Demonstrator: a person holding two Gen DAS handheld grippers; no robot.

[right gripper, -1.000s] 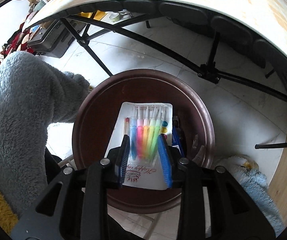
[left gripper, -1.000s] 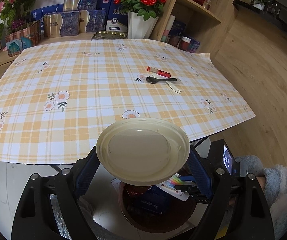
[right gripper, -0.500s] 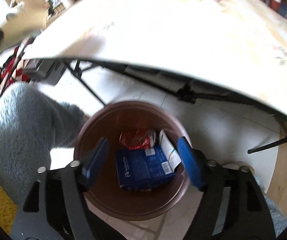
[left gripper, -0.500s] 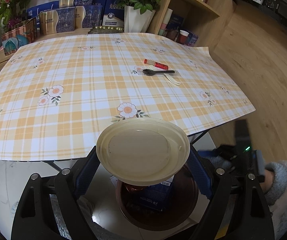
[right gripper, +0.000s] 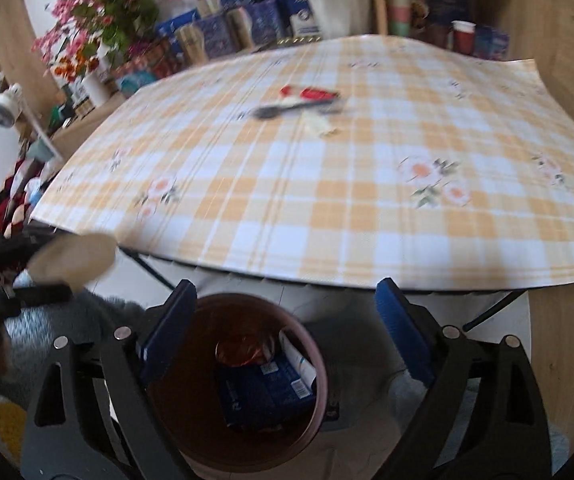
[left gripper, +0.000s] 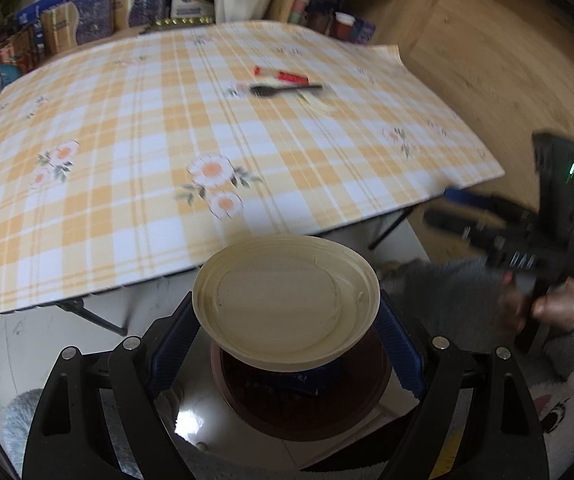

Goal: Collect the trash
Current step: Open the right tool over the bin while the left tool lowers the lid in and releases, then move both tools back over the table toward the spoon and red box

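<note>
Two hand-held grippers are in view. The left hand-held gripper (left gripper: 287, 344) is clenched on a cream round lid (left gripper: 286, 304), its blue pads pressing the rim from both sides, and it holds the lid flat above the brown trash bin (left gripper: 303, 400), which stands on the pale floor just in front of the counter (left gripper: 135, 184). The right hand-held gripper (right gripper: 287, 332) has nothing between its blue pads, and its jaws are opening wide at this moment. Below it, the trash bin (right gripper: 191, 392) already contains a blue carton (right gripper: 263, 392), a reddish shiny wrapper (right gripper: 243, 352) and a white piece of packaging (right gripper: 301, 364).

The counter is covered by a yellow and white checked cloth with flowers. Some trash is not yet collected on it: a red and white tube (right gripper: 311, 94), a black plastic fork (right gripper: 283, 111) just beside it, and a pale scrap (right gripper: 321, 124) near the fork. These things are blurred, so I cannot tell if they touch one another. Behind the counter are blue boxes (right gripper: 247, 20) and a white flower pot (right gripper: 339, 4).
</note>
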